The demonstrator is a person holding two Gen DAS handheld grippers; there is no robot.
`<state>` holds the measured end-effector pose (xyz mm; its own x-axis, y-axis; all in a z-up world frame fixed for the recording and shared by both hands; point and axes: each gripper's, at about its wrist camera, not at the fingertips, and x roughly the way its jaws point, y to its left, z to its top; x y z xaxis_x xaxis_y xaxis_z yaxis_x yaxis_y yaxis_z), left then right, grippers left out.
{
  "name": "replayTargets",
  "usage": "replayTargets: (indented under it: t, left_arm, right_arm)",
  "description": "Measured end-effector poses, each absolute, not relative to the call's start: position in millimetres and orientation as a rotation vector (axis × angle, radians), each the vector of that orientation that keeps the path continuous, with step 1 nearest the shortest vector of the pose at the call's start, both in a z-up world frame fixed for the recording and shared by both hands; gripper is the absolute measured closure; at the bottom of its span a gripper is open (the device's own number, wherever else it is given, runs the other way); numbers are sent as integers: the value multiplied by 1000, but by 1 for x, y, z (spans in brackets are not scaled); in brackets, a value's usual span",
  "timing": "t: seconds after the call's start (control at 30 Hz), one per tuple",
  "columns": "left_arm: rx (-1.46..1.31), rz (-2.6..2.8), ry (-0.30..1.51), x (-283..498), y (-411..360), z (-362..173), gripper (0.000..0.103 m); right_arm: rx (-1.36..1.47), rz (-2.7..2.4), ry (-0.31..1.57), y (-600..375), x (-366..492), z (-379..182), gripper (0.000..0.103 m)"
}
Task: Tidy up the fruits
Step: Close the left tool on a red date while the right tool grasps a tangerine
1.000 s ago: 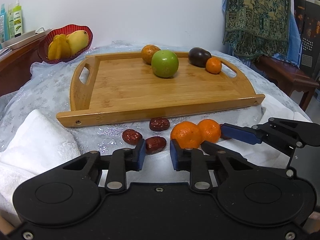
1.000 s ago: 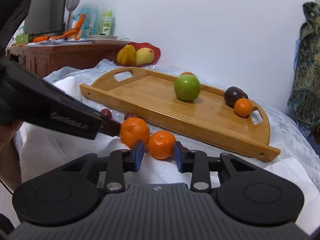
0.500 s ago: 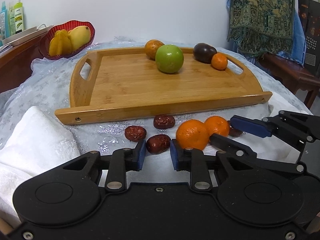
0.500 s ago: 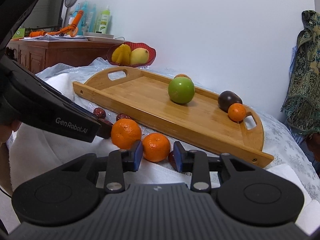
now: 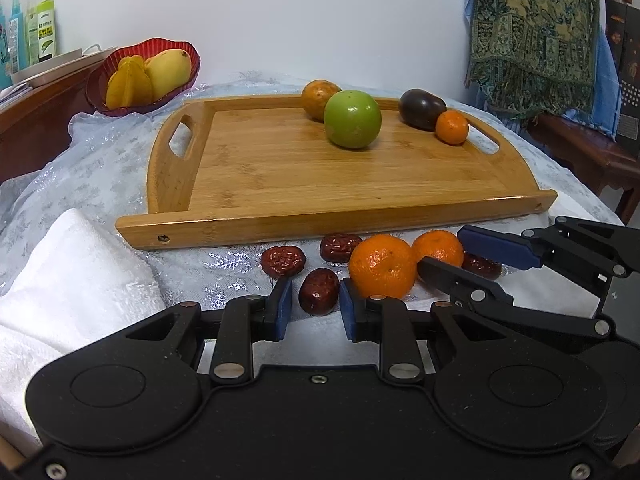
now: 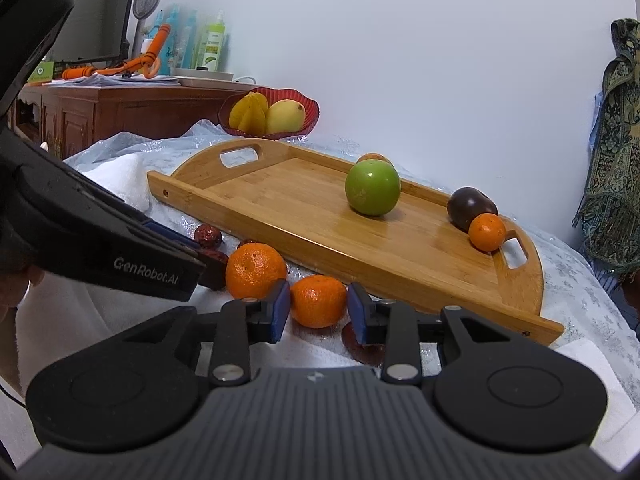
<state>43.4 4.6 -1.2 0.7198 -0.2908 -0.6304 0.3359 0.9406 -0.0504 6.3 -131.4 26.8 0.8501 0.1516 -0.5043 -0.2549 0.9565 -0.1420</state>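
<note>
Currently right gripper (image 6: 318, 312) jaws are opening around the small mandarin (image 6: 318, 300) for pickup, pads not yet gripping; left gripper (image 5: 312, 310) nearly closed, empty, red date (image 5: 319, 291) just ahead between its fingers.

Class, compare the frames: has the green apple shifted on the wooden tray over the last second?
No. The green apple remains beside the brownish-orange fruit near the far rim of the wooden tray; only the camera shifted.

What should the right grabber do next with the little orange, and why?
Probably ease forward and close. The right gripper is opening, and the small orange sits just ahead between its pads, untouched, off the wooden tray.
</note>
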Motion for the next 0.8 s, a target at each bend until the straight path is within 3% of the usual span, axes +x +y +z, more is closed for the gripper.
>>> replayTargets:
  t: [0.07, 0.13, 0.8]
  left_arm:
    - [79, -346, 679, 41, 4, -1, 79]
    - [80, -352, 676, 38, 5, -1, 79]
    - [111, -359, 657, 37, 4, -4, 82]
  right_arm:
    - [-191, 215, 520, -133, 7, 27, 56]
    - [-187, 211, 523, -134, 5, 27, 49]
    - [-125, 216, 595, -139, 18, 18, 44]
